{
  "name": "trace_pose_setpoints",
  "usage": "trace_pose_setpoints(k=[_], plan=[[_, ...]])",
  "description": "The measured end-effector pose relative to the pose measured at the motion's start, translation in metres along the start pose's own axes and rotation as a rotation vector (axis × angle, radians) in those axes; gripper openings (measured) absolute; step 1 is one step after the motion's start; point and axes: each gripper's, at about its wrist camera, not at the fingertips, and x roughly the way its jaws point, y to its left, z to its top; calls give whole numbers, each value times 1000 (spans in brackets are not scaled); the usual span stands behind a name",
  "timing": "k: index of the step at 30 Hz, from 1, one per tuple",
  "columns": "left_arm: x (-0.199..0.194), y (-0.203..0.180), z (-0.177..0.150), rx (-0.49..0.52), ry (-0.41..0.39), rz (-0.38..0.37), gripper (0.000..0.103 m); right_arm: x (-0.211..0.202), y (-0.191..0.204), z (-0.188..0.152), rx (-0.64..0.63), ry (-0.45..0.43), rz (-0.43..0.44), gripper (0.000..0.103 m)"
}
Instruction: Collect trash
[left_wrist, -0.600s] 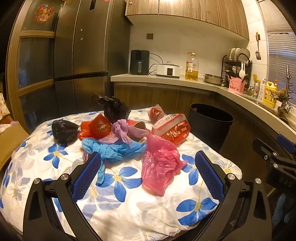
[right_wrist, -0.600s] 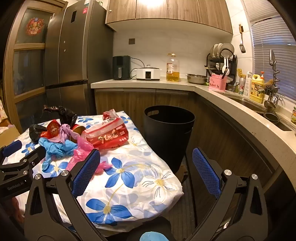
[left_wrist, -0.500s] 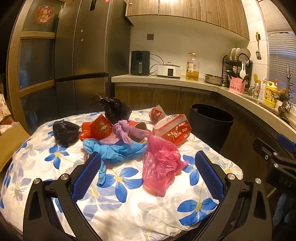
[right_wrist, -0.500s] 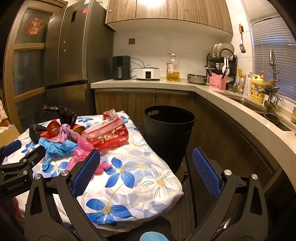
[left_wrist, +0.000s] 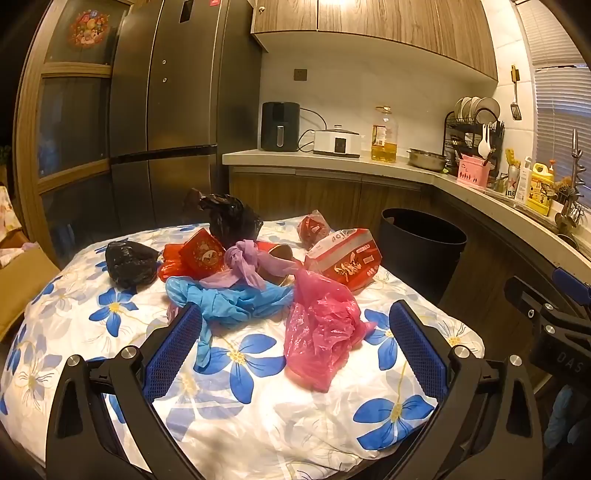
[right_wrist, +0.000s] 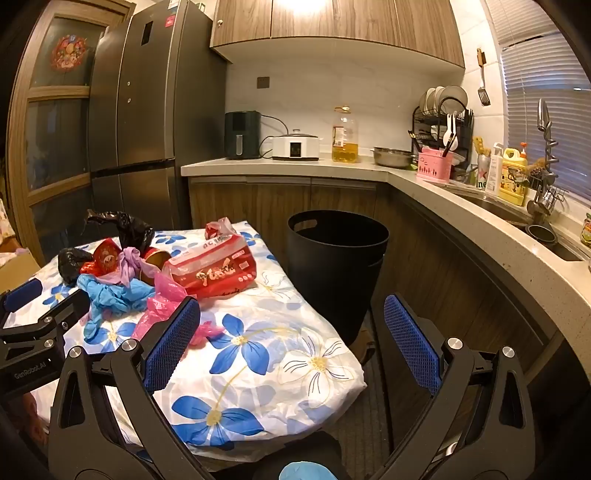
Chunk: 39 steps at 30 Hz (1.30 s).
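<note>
A pile of trash lies on the flowered tablecloth (left_wrist: 258, 417): a pink plastic bag (left_wrist: 323, 332), blue gloves (left_wrist: 229, 301), a purple bag (left_wrist: 247, 264), a red and white wrapper (left_wrist: 347, 262), a red packet (left_wrist: 201, 254) and two black bags (left_wrist: 129, 262). My left gripper (left_wrist: 295, 343) is open and empty, just short of the pink bag. My right gripper (right_wrist: 291, 339) is open and empty over the table's right corner, with the pink bag (right_wrist: 162, 299) at its left finger. A black bin (right_wrist: 336, 266) stands on the floor right of the table.
A kitchen counter (right_wrist: 461, 206) curves behind and to the right, with appliances, an oil bottle, a dish rack and a sink. A tall dark fridge (left_wrist: 166, 129) stands at the back left. The right gripper's body (left_wrist: 554, 332) shows at the right edge of the left wrist view.
Both grippers stay open. The left wrist view has drifted very slightly, the trash sitting a touch lower and to the right. The right view is unchanged.
</note>
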Motion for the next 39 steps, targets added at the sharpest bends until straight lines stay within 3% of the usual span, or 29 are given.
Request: trace_pose_setpoints(k=[39], plan=[[-5, 0, -1, -1, -2, -5, 98, 1, 2, -1, -4, 0, 1, 98]])
